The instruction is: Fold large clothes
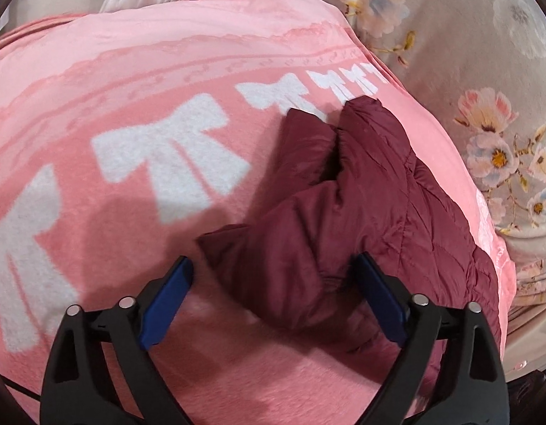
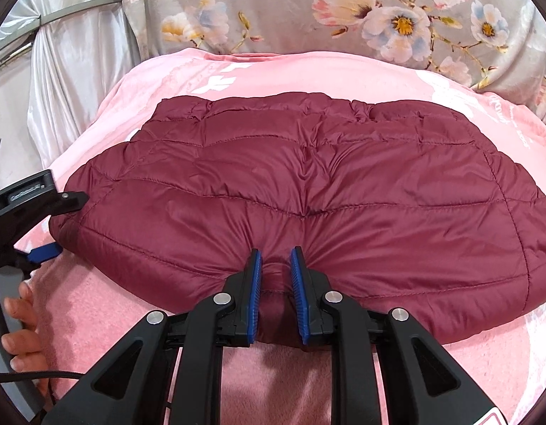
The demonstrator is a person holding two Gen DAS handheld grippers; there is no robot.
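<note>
Right tongs (image 2: pixel 276 276) pinch jacket (image 2: pixel 308 177).

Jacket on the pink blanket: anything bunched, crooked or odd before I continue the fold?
Mostly tidy. The maroon jacket lies flat on the pink blanket, except where the right gripper pinches its near hem into a pucker. The left gripper is open over a crumpled end.

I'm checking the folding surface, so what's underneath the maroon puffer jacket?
The maroon puffer jacket lies on a pink blanket with white bows, which shows all around it. Beyond the blanket is floral bedding. Whatever lies directly beneath the jacket is covered.
</note>
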